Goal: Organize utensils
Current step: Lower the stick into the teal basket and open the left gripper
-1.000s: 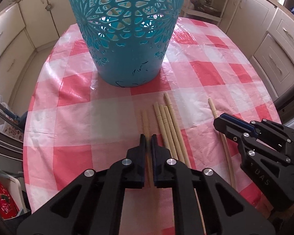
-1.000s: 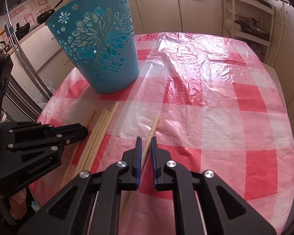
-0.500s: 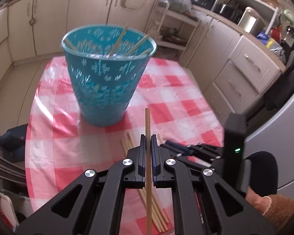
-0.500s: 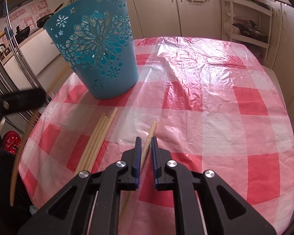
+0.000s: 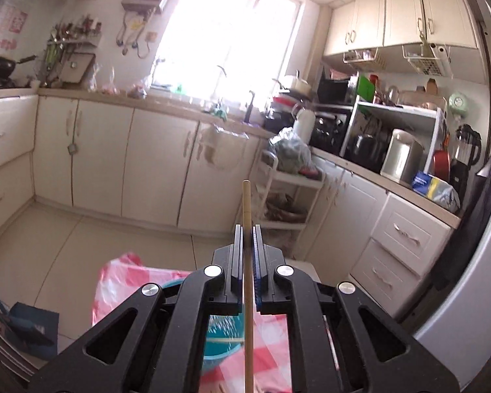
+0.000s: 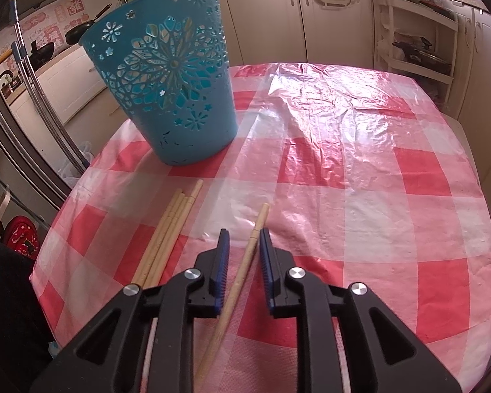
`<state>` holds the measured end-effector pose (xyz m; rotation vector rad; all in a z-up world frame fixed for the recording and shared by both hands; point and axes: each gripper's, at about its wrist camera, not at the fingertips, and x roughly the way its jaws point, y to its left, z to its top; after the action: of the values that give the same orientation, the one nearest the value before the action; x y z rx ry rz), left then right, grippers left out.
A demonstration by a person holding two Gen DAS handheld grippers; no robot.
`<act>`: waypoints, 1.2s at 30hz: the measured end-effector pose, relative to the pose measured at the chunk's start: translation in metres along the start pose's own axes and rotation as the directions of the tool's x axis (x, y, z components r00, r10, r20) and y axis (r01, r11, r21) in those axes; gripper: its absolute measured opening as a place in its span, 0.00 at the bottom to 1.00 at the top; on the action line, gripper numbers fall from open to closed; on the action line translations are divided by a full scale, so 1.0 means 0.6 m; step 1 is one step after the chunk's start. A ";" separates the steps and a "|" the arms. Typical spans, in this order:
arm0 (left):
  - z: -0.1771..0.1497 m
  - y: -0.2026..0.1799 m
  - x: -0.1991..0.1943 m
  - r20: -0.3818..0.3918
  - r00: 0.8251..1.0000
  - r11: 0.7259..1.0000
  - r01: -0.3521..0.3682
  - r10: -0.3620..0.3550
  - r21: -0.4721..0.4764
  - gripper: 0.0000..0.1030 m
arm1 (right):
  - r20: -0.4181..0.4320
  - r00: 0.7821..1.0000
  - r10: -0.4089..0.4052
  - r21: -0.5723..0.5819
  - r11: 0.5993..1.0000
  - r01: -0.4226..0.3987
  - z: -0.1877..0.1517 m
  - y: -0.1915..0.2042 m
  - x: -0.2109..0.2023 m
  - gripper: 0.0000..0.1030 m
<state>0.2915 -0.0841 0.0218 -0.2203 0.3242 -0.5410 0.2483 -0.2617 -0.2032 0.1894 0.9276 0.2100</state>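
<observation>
1 turquoise basket with a cut-out flower pattern stands near the far left edge of the table, on the red-and-white checked cover. From the right wrist view its inside is hidden; through the left gripper's frame a slice of the basket interior shows a thin stick lying across it (blurred, so no count is possible). The left gripper is raised above the table and clamped on 1 chopstick, which runs straight up between the pads and past their tips. The right gripper points down at the table with its jaws a little apart, having just been opening; a single chopstick lies on the cover between the pads, touching neither as far as I can tell. Just to its left 4 chopsticks lie bundled side by side. The right half of the cover is bare and crinkled. The chopsticks' near ends are cut off behind the gripper frame.
</observation>
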 end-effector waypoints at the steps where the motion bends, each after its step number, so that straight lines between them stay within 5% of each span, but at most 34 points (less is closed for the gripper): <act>1: 0.008 0.001 0.006 0.038 0.999 1.000 -0.024 0.024 -0.005 0.05 | 0.000 1.000 0.002 0.001 1.000 -0.002 0.000 0.000 0.000 0.19; 6: 0.034 0.017 0.042 0.140 0.982 0.991 -0.128 0.130 -0.022 0.05 | 0.002 1.000 0.012 0.011 1.000 -0.012 0.000 -0.002 0.000 0.20; 12: 0.016 0.045 0.101 0.152 0.961 0.973 -0.230 0.233 -0.039 0.05 | 0.002 1.000 0.023 0.021 1.000 -0.023 0.001 -0.005 0.001 0.20; 29: -0.111 0.074 0.154 -0.056 0.956 0.958 -0.288 0.288 0.017 0.08 | 0.002 0.999 0.034 0.018 0.999 -0.034 0.001 -0.004 0.001 0.24; 32: -0.115 0.074 0.132 -0.065 0.952 0.954 -0.299 0.299 0.008 0.29 | 0.002 0.999 0.033 0.018 0.999 -0.033 0.001 -0.004 0.001 0.24; 34: -0.111 0.079 0.106 -0.054 0.948 0.949 -0.316 0.315 -0.013 0.52 | 0.004 1.000 0.029 0.017 0.999 -0.029 0.001 -0.003 0.000 0.24; 36: -0.107 0.089 0.071 -0.044 0.945 0.945 -0.326 0.324 -0.039 0.59 | 0.004 1.000 0.022 0.019 1.000 -0.022 0.001 -0.003 0.000 0.24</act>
<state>0.3280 -0.0699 -0.0634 -0.1960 0.4004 -0.2110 0.2486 -0.2634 -0.2032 0.2175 0.9242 0.2216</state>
